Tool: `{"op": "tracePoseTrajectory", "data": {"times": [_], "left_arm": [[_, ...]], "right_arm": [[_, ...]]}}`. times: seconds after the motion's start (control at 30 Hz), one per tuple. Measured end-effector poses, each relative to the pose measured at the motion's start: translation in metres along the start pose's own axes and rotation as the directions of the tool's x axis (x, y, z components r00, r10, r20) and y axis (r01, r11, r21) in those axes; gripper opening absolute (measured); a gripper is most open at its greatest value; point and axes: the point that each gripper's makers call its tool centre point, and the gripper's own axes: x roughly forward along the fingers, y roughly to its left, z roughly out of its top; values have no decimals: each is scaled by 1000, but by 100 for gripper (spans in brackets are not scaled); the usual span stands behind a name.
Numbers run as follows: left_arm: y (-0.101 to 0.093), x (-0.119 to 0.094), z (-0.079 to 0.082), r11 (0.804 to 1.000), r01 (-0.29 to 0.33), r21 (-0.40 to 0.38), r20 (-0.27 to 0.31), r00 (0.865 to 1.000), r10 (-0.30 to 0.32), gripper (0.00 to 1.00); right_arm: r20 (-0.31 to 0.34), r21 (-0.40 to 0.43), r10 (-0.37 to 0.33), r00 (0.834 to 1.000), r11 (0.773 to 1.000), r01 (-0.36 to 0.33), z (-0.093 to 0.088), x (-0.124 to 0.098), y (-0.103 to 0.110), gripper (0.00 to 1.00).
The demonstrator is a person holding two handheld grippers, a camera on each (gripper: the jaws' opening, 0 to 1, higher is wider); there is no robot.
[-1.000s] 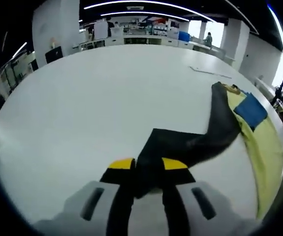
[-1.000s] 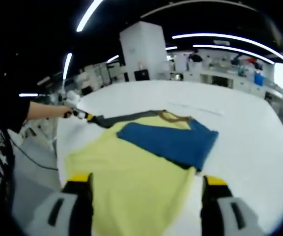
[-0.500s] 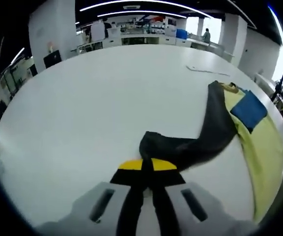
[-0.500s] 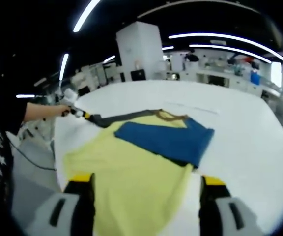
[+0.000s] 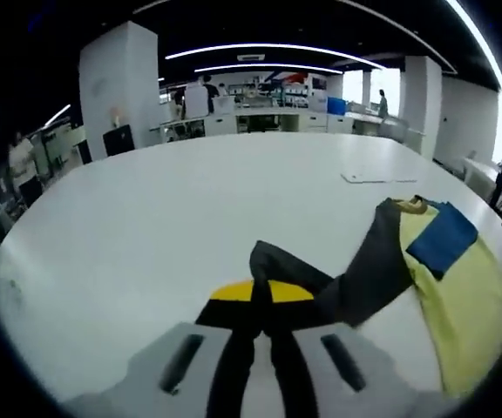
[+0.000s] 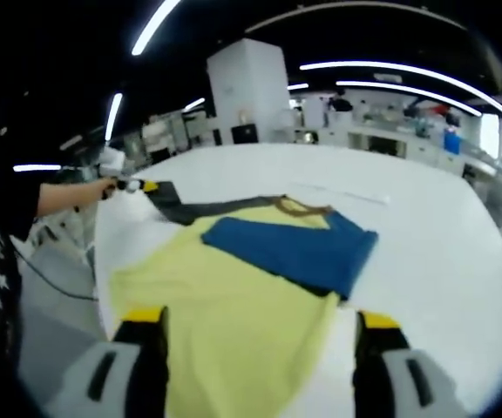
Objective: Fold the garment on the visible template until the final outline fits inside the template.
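Lifted since a second ago, the dark sleeve [image 5: 364, 270] hangs pinched in the left gripper [image 5: 261, 292] at lower centre, while the right gripper [image 6: 260, 326] stays spread over the yellow garment [image 6: 234, 331] on the white table [image 6: 425, 235].

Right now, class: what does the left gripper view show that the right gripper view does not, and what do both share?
Left gripper view: its own hand-held gripper shut on the dark sleeve, seen close up.

Right gripper view: its own hand-held gripper open above the yellow garment, and the person's arm.

Both: the white table, the garment, its blue part and the sleeve.
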Motion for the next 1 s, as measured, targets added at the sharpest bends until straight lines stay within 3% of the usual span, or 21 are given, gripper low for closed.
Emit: {"op": "tracePoseTrajectory", "data": {"times": [0.1, 0.13, 0.23, 0.37, 0.47, 0.5, 0.73, 0.9, 1.0], "left_arm": [[12, 1, 1, 997, -59, -44, 26, 998, 60, 1], [18, -1, 1, 992, -103, -76, 35, 994, 106, 1], [19, -1, 1, 979, -98, -182, 61, 992, 110, 1], [23, 3, -15, 972, -155, -176, 28, 986, 162, 1], [27, -2, -24, 912, -205, -355, 12, 974, 224, 1], [25, 0, -28, 907, -209, -367, 12, 973, 229, 1], [22, 5, -55, 905, -246, -346, -58, 969, 241, 1], [19, 4, -66, 928, -258, -270, -103, 966, 239, 3], [21, 6, -69, 942, -252, -221, -118, 966, 231, 10]], "right_arm": [[-3, -1, -1, 1000, 1000, 1, -1, 0, 0, 87], [-4, -1, -2, 1000, 1000, 2, 0, 0, -1, 87], [-5, 1, -4, 1000, 1000, 4, 0, 0, -2, 87], [-12, -2, -10, 1000, 1000, 10, -2, -1, -5, 87], [-13, 0, -15, 1000, 1000, 15, -2, -1, -5, 87], [-14, 0, -14, 1000, 1000, 14, -2, -1, -5, 87], [-24, 2, -14, 1000, 1000, 14, -5, -2, -4, 87], [-26, 2, -15, 1000, 1000, 15, -5, -1, -5, 88], [-27, 4, -15, 1000, 1000, 15, -5, -1, -5, 88]]}}
